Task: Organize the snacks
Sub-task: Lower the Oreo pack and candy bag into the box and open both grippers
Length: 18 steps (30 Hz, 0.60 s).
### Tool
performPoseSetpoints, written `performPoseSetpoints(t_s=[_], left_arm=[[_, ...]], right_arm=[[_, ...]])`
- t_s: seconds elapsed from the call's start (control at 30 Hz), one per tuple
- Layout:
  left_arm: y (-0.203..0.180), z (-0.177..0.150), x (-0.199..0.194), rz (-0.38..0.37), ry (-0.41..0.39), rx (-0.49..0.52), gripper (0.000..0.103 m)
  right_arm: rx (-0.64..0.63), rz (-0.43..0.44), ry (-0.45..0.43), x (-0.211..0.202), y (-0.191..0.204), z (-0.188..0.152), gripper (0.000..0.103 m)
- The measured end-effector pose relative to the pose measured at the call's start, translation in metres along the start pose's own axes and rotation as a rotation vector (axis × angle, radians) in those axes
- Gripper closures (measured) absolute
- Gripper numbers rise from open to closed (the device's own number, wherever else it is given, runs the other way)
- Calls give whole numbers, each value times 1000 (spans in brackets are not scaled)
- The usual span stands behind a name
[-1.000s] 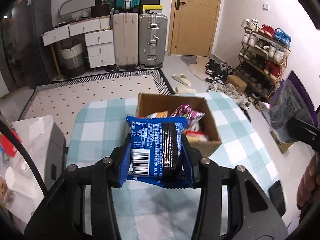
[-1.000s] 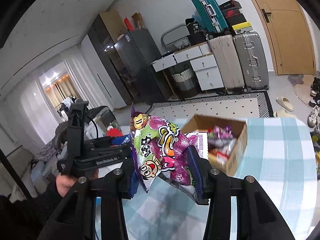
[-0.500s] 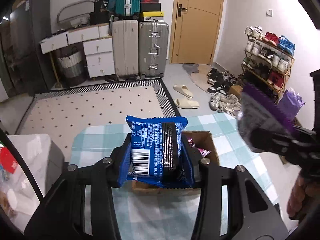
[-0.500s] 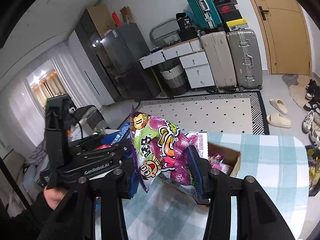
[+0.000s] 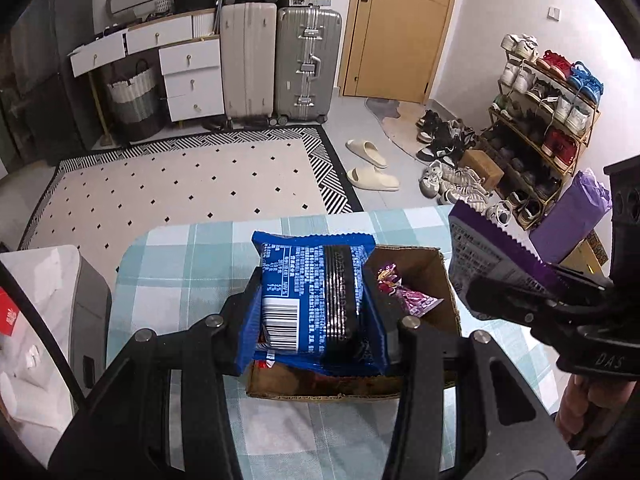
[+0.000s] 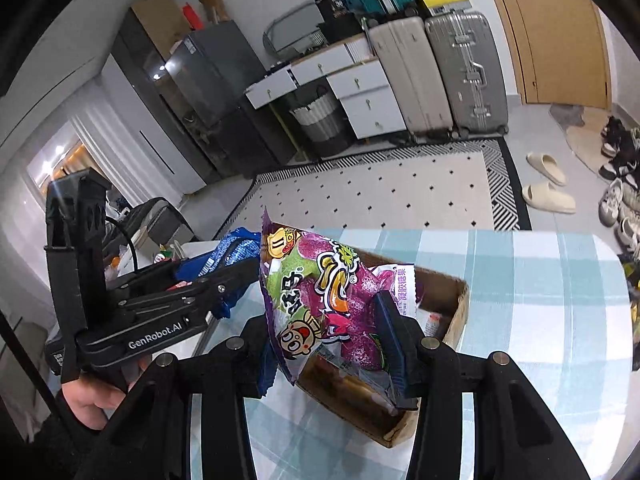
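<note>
My left gripper (image 5: pixel 316 312) is shut on a blue snack packet (image 5: pixel 312 300), held upright over the near left part of an open cardboard box (image 5: pixel 444 276). A pink-purple wrapper (image 5: pixel 404 296) lies inside the box. In the right wrist view my right gripper (image 6: pixel 332 340) is shut on a purple and green candy bag (image 6: pixel 320 300), over the near end of the box (image 6: pixel 452 320). That candy bag (image 5: pixel 492 260) also shows at the right of the left wrist view. The blue packet (image 6: pixel 236 252) and a hand appear at the left of the right wrist view.
The box stands on a table with a teal checked cloth (image 5: pixel 180 264). A grey bin (image 5: pixel 80 312) is beside the table on the left. Beyond are a patterned rug (image 5: pixel 180 184), suitcases (image 5: pixel 280 64), slippers (image 5: pixel 372 168) and a shoe rack (image 5: pixel 548 120).
Both grippers moved forward with their snacks and now hang over the box. The box has slid under them in both views. The two grippers are closer together.
</note>
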<state>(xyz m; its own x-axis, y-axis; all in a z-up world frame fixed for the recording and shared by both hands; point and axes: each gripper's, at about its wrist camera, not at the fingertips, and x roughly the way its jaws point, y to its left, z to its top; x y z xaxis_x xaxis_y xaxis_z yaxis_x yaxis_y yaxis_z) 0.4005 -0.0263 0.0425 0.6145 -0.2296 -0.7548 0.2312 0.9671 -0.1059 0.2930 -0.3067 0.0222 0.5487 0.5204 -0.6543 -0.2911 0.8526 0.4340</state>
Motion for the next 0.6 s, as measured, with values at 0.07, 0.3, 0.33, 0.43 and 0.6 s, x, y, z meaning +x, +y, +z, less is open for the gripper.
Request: performPoseSetpoints(t_s=[0.07,0.3,0.33,0.43,0.6], left_arm=[[2,1,11,0,8,-5,61],[-2,-7,32,-2,39,7,61],[-1,-9,34,-5,43,4,61],[1,-13,39,-6,53,0,61],[1,-18,48,-2,71,-1,61]], right_arm=[[5,1,7,7,-4,-3,58],[14,-26,56,31,-13,-14,57],[16,-32,63,35,-14,-16,57],[12,-33,56,41,-19,-21,54],[28,-43,54,46,-25,-24,51]])
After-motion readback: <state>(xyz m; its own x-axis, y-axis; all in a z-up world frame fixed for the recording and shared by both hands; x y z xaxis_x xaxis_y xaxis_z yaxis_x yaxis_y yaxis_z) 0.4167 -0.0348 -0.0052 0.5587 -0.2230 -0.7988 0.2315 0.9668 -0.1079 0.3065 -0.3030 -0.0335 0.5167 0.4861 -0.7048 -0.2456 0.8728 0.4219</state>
